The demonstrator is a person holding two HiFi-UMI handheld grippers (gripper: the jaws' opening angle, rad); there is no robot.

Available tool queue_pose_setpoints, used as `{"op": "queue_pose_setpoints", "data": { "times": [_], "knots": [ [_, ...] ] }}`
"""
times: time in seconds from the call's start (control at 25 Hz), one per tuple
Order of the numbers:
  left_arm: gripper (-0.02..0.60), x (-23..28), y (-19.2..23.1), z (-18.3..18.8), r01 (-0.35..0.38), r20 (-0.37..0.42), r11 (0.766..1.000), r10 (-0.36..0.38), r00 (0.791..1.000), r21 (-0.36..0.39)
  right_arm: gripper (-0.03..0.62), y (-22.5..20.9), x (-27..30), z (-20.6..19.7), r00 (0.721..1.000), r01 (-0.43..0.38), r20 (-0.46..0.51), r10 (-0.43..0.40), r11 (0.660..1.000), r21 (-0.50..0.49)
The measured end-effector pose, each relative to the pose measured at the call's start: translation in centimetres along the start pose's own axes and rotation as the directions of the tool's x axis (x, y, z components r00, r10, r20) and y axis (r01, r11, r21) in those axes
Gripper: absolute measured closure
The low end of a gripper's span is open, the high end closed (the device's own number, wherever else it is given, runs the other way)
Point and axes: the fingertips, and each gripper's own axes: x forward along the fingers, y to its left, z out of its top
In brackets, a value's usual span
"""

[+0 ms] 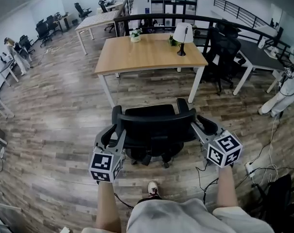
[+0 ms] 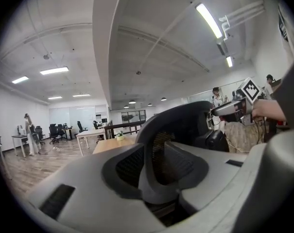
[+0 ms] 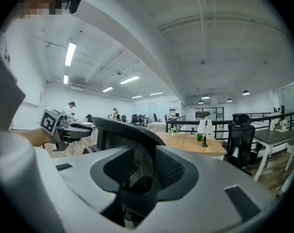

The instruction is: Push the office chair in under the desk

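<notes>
A black office chair stands on the wood floor, a little in front of the wooden desk, with its back toward me. My left gripper is closed on the left edge of the backrest, and my right gripper on the right edge. In the left gripper view the backrest's grey frame fills the gap between the jaws of that gripper. In the right gripper view the mesh backrest runs down between the pads of that gripper.
A white lamp and a small plant stand on the desk. Another black chair and a dark desk are at the right. Cables lie on the floor at right. My shoe is behind the chair.
</notes>
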Motion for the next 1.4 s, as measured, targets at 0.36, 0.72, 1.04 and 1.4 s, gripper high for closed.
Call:
{"op": "queue_pose_setpoints", "data": {
  "times": [0.36,0.72,1.04,1.4],
  "knots": [
    [0.316,2.6,1.7,-1.7,0.097,-0.025,0.995,-0.098,0.995,-0.037,0.345,-1.1,2.9,-1.3,0.999,0.029,-0.042,-0.029,1.0,0.0],
    [0.29,5.2,2.9,-2.7,0.193,-0.043,0.98,-0.195,0.98,-0.05,0.318,-2.2,5.7,-2.8,0.998,-0.042,-0.053,0.038,0.997,-0.068],
    [0.288,7.3,2.9,-2.9,0.33,-0.013,0.94,-0.332,0.943,-0.092,0.312,-2.6,7.5,-2.5,0.996,-0.083,-0.027,0.081,0.995,-0.058],
    [0.314,9.6,4.0,-2.9,0.343,0.022,0.933,-0.343,0.939,-0.11,0.315,-3.7,9.6,-2.4,0.996,-0.083,-0.022,0.082,0.996,-0.038]
  ]
}}
